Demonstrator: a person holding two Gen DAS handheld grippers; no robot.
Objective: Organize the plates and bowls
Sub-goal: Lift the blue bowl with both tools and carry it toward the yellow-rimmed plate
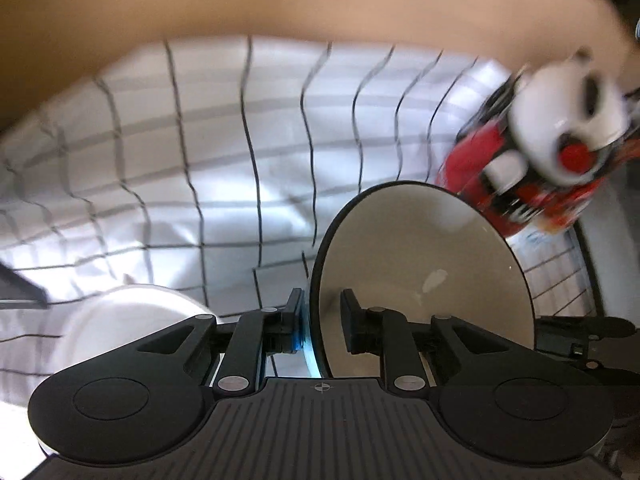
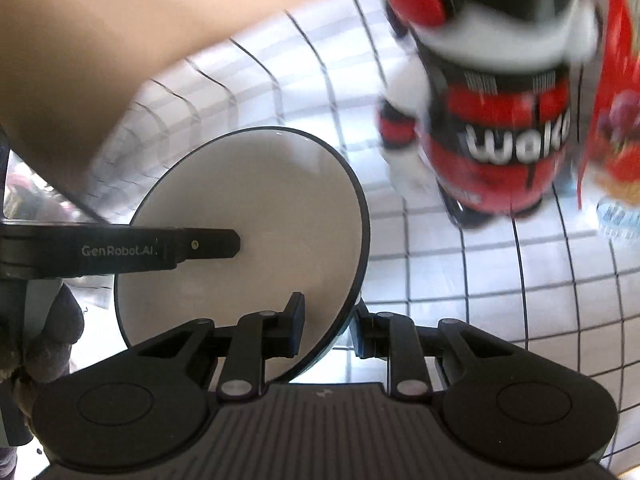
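**Both grippers clamp one plate above the checked cloth**

While the frames are smeared with motion blur, we can still read the grips. We see the left gripper (image 1: 320, 320) with its fingers (image 1: 294, 312) closed on the rim of a pale plate with a dark edge (image 1: 424, 264); the rim sits between the two pads, which press it from both sides. We see the right gripper (image 2: 326, 330) likewise closed on the plate (image 2: 260, 216), its fingers (image 2: 296, 320) pinching the near right part of the rim. In the right wrist view the left gripper (image 2: 216, 246) reaches in from the left, with a finger lying across the plate's face. The plate is tilted between the two grippers, above a surface covered by a white cloth with dark grid lines (image 1: 200, 160).

A second white dish (image 1: 120, 320) lies on the cloth at near left in the left wrist view, partly hidden by the gripper body. A red, black and white toy robot (image 2: 492, 120) stands on the far right, blurred. Just right of it we see a red snack packet (image 2: 620, 100).
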